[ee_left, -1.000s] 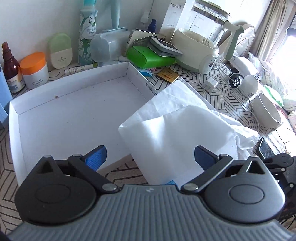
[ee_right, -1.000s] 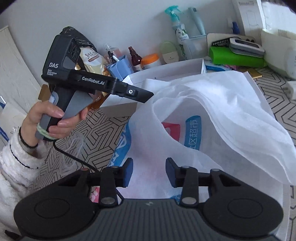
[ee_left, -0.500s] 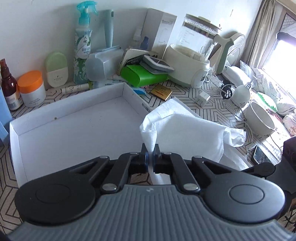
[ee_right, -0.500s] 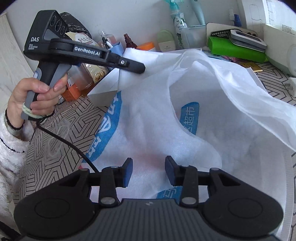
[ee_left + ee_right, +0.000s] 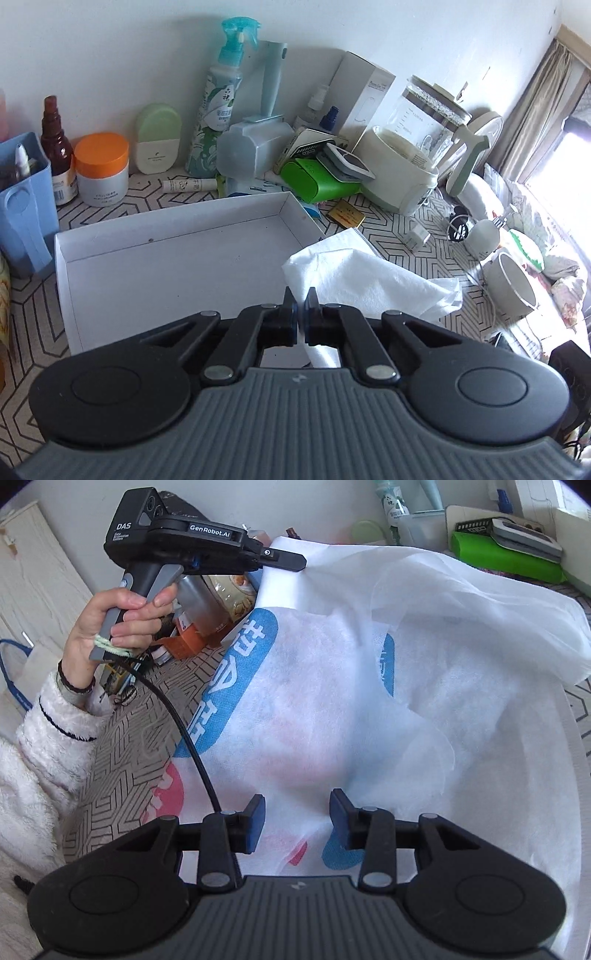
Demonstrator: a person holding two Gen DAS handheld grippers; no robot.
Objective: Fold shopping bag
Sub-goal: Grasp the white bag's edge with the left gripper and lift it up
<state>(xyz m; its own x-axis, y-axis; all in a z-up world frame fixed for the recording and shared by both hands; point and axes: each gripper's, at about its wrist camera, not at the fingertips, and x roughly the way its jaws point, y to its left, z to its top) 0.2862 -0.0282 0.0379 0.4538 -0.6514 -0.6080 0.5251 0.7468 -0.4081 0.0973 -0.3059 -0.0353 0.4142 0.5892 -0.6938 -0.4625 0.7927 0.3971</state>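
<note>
The white non-woven shopping bag with blue and red print (image 5: 369, 709) lies partly across the shallow white cardboard tray (image 5: 155, 273) on the patterned tabletop (image 5: 391, 236), with one upper corner raised off the surface. The left tool (image 5: 300, 314) is fully closed on that corner, a thin layer of fabric pinched between its blue pads; in the right wrist view the same tool is seen holding the corner above the rest of the bag, presumably so the fabric hangs clear and can be drawn over into a fold. The right tool (image 5: 296, 821) stands partly open low over the bag's lower portion, fabric lying between its fingers (image 5: 255, 823) but not pressed by them, probably positioned to secure that end. Obstructions are close: a spray bottle (image 5: 218, 110), an orange-lidded jar (image 5: 101, 168), a green case (image 5: 317, 177) and a kettle (image 5: 406, 166) crowd the far edge, limiting the room for spreading the bag flat.
</note>
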